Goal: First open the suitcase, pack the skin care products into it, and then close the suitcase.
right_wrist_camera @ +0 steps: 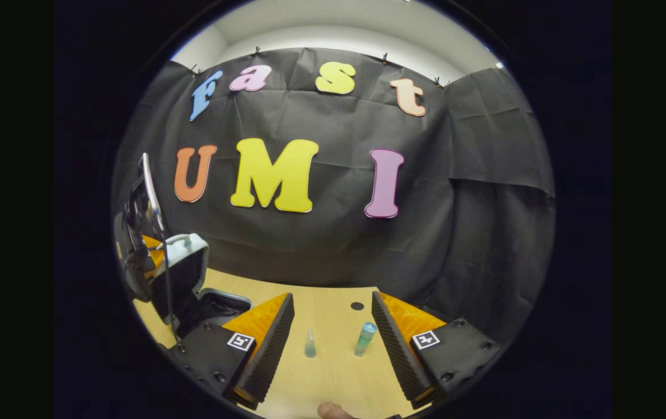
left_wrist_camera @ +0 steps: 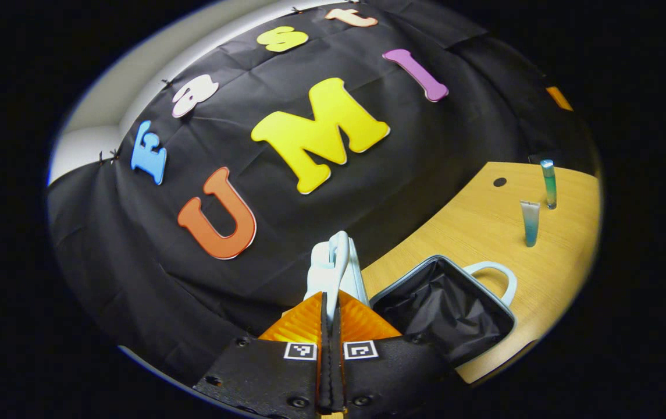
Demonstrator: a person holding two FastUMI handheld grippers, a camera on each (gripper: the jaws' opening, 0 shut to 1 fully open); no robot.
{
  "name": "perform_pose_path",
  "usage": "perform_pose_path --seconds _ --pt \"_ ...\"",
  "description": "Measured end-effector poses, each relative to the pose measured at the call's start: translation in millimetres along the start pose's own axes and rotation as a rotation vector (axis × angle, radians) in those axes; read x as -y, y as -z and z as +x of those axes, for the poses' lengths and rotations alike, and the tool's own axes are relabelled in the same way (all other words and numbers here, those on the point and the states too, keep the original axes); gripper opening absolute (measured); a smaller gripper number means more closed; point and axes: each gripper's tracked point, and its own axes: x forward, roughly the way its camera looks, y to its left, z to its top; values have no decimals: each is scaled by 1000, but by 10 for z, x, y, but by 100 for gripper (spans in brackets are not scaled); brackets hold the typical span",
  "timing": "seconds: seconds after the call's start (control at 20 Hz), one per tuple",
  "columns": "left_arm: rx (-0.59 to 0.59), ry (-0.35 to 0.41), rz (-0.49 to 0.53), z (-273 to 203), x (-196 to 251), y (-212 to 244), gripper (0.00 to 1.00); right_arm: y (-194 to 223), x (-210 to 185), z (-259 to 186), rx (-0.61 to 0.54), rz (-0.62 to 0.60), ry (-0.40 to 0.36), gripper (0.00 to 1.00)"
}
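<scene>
left gripper (left_wrist_camera: 330,326) fingers clamped on raised suitcase lid (left_wrist_camera: 333,265)

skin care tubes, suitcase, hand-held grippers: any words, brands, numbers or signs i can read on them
No readable text on any of them.
taller tube: any print is too small to read.
shorter tube: the same, too small.
suitcase: no lettering visible on the rim, handle or lining.
square markers on the left hand-held gripper and right hand-held gripper: black-and-white patterns, no words or numbers.
</scene>
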Motion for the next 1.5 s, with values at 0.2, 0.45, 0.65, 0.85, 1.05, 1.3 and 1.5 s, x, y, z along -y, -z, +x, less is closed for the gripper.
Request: perform_pose_path --seconds 0.2,0.45,0.65,0.85,1.05,1.3,1.5 --pt "2 -19 -99 87 -517 319 3 -27 -279 -91 2 -23 -7 79" --pt "-23 -53 -115 215 -1004 884 3 -44 -575 -169 -2 -69 -23 80" --pt "-71 -83 -142 382 -1317 1427 3 -27 -712 -209 -13 -112 -28 79" --pt "-204 -114 -107 538 -1453 2191 3 -6 -719 -230 -30 -124 -20 80" --pt "-308 -76 -185 700 -1377 2922 3 50 -634 -215 -54 -134 13 80" --pt "-385 -14 -207 770 -1087 3521 3 136 -591 -280 -74 -183 25 80" --pt "-371 -9 -170 799 -1066 3515 3 122 -602 -356 -62 -217 24 81"
